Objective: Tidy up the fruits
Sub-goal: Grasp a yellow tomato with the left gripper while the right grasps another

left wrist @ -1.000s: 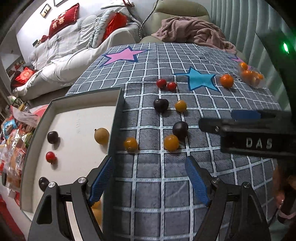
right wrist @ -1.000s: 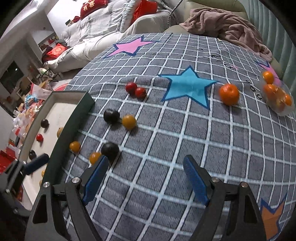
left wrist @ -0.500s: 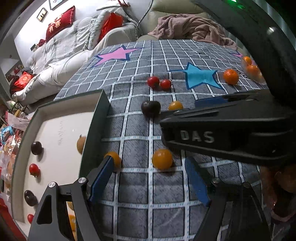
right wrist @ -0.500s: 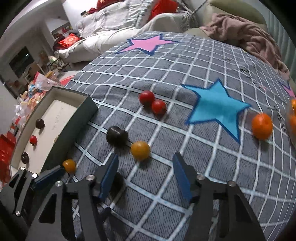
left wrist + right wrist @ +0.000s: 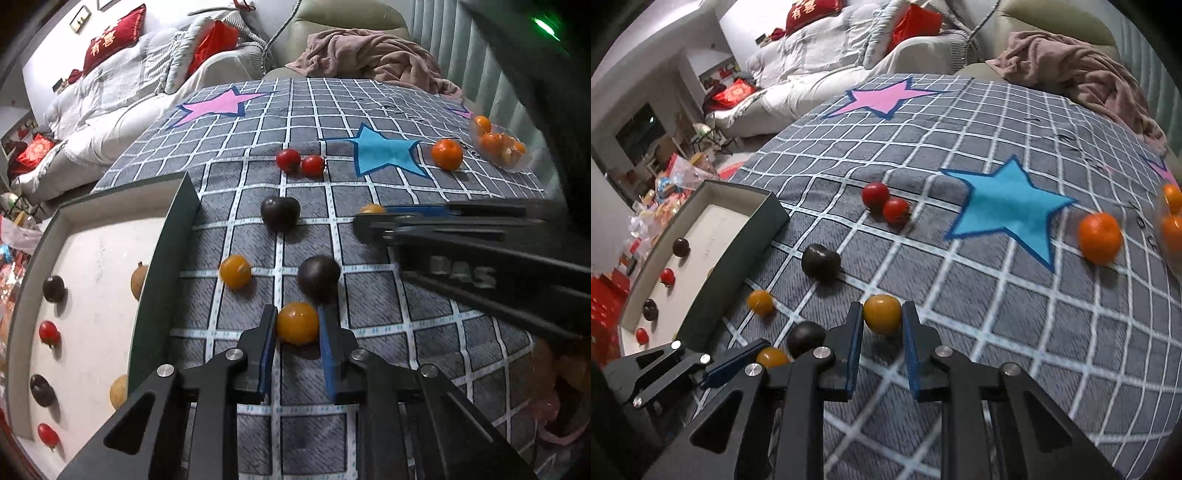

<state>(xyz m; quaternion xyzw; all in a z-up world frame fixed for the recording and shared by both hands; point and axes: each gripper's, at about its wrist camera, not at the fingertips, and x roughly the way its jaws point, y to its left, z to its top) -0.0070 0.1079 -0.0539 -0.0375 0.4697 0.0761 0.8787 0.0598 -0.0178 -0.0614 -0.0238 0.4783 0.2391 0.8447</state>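
Observation:
My left gripper [image 5: 297, 326] is shut on a yellow-orange tomato [image 5: 297, 322] on the grey checked cloth. My right gripper [image 5: 881, 320] is shut on another yellow-orange tomato [image 5: 882, 314]. A dark plum [image 5: 319, 272] lies just beyond the left gripper, a second plum [image 5: 280, 213] farther off. A third yellow tomato [image 5: 235, 271] lies near the box wall. Two red tomatoes [image 5: 300, 162] sit farther back. The dark-walled white box [image 5: 162, 251] at the left holds several plums, red tomatoes and tan fruits.
A tangerine [image 5: 447, 154] lies by the blue star, with a clear bag of tangerines [image 5: 498, 146] at the far right. A pink blanket [image 5: 1082, 81] and sofa lie beyond the cloth. The right gripper's body [image 5: 480, 258] crosses the left wrist view.
Both grippers moved forward and closed, each on a yellow-orange tomato. One second ago both were wide open and empty.

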